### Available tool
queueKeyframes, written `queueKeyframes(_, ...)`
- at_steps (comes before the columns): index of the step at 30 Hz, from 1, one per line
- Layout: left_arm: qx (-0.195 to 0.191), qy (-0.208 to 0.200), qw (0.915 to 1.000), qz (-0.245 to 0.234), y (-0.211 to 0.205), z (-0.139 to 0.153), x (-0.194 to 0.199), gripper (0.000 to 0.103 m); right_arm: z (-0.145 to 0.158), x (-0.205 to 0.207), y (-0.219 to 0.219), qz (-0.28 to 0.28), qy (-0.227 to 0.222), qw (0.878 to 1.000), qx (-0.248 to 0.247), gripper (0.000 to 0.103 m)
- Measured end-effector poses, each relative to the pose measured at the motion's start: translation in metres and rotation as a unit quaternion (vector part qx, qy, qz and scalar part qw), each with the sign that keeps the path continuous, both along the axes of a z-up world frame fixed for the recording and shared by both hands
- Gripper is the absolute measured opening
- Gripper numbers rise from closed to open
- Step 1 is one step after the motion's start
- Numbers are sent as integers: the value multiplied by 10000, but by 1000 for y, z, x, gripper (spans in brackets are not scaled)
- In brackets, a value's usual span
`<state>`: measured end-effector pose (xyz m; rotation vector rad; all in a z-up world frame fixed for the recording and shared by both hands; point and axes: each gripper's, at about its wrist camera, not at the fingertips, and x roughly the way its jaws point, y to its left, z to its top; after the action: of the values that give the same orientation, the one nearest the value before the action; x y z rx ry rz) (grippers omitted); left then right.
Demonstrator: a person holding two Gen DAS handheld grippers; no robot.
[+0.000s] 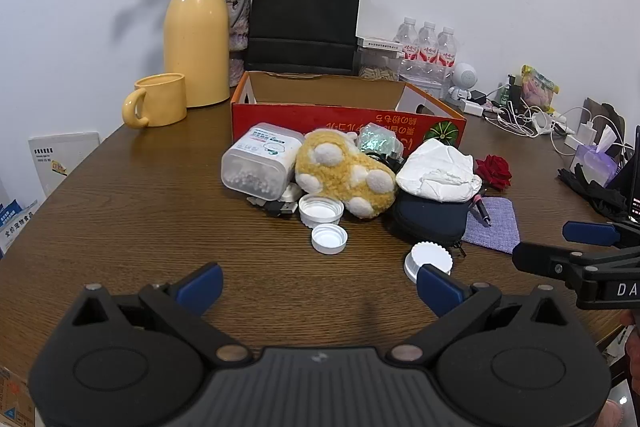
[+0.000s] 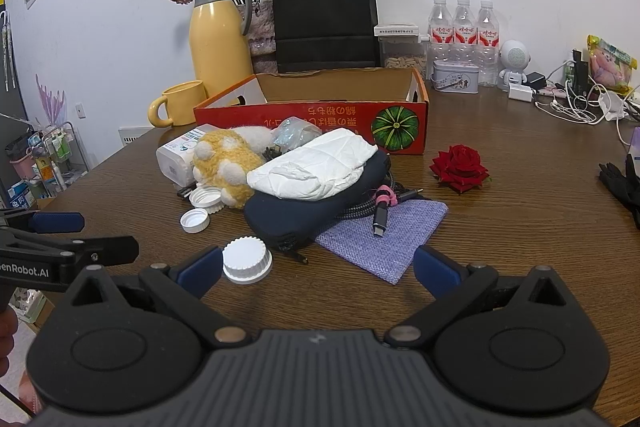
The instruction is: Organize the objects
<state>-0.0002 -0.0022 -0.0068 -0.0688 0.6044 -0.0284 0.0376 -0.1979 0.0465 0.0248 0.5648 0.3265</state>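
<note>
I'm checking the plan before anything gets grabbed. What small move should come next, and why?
Probably ease the open right gripper forward and left onto the ribbed white cap by its left finger. It stands alone on the table, nearest of the loose things, and the red box behind is open to take it.

Bare table (image 1: 140,211) lies open along your near edge and to the left of the pile. The pile itself blocks the middle: jar (image 1: 260,165), plush (image 1: 344,175), white pack (image 1: 438,171) on a dark pouch (image 1: 430,217), with the box (image 1: 348,123) right behind. Loose caps (image 1: 329,238) dot the near approach, one just beside your left gripper (image 1: 320,287). Toward the right edge, only a rose (image 2: 460,165) and cloth (image 2: 384,239) interrupt clear wood.
</note>
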Motion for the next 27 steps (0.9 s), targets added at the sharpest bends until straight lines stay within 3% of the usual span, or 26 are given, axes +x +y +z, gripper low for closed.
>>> queueKeyframes(27, -10, 3, 10000, -3, 1, -1, -1, 103, 1, -1, 0, -4, -4, 10000, -1, 103)
